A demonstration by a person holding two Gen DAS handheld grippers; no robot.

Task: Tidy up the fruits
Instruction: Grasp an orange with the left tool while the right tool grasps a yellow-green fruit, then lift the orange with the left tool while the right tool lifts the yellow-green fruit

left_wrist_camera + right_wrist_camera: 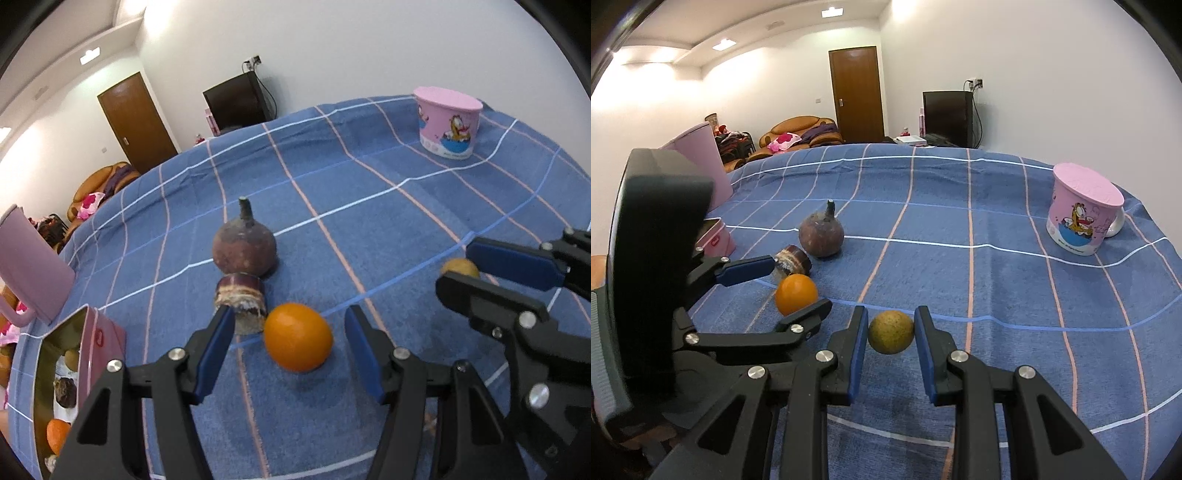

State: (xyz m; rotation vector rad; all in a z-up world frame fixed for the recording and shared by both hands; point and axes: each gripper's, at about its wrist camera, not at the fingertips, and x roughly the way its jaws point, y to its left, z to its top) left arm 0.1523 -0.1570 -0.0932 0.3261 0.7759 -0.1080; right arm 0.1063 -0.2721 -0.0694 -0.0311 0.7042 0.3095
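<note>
An orange (298, 336) lies on the blue checked cloth between the open fingers of my left gripper (291, 332), which do not touch it; it also shows in the right wrist view (796, 293). A yellow-green fruit (891, 331) sits between the pads of my right gripper (891, 334), which is shut on it; it peeks out in the left wrist view (461, 267). A purple round fruit with a stem (244, 245) and a short cut cane piece (242, 298) lie just beyond the orange.
A pink tin box (85, 354) holding several fruits stands at the left, with a pink mug (31, 266) behind it. A pink cartoon cup (1082, 214) stands far right. A door, sofa and TV are beyond the table.
</note>
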